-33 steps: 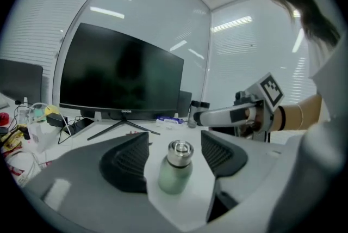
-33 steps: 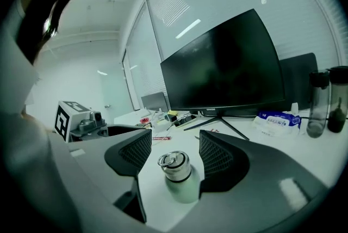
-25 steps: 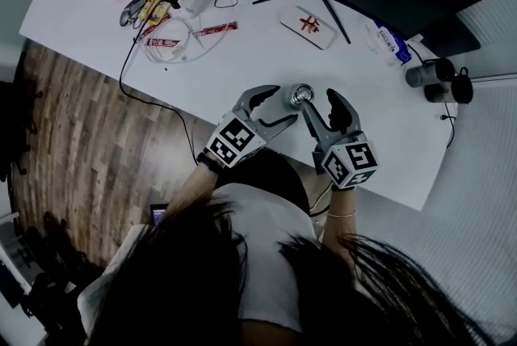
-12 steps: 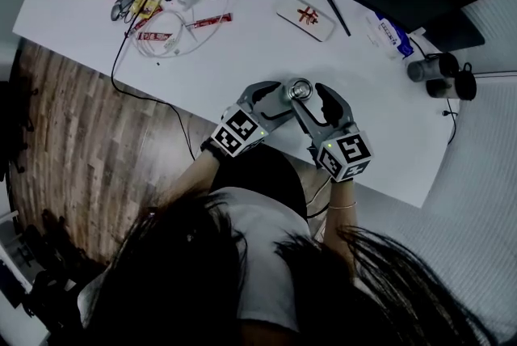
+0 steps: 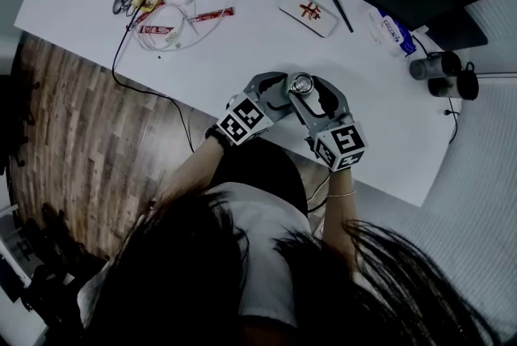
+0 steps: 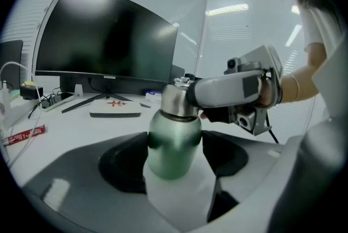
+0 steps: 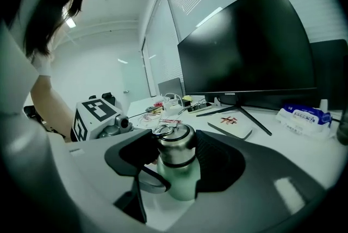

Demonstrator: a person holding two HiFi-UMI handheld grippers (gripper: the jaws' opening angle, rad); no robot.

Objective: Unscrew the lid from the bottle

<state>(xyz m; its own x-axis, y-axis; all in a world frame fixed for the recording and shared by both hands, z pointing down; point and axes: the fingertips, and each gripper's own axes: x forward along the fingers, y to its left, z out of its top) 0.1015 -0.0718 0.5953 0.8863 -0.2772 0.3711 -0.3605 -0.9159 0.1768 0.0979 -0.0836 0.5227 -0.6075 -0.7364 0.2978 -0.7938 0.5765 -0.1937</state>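
Green metal bottle (image 6: 173,145) with a steel screw lid (image 7: 175,147) stands upright on the white worktop (image 5: 242,45), near the middle of the head view. Its long axis is vertical and the lid points up. The left gripper (image 5: 284,92) has its fingers (image 6: 122,164) clenched on the green body, one on each side just below the shoulder. The right gripper (image 5: 313,95) reaches in from the opposite side, and its fingers (image 7: 223,164) grasp the steel lid on both flanks. A small wire ring (image 7: 163,129) lies on top of the lid.
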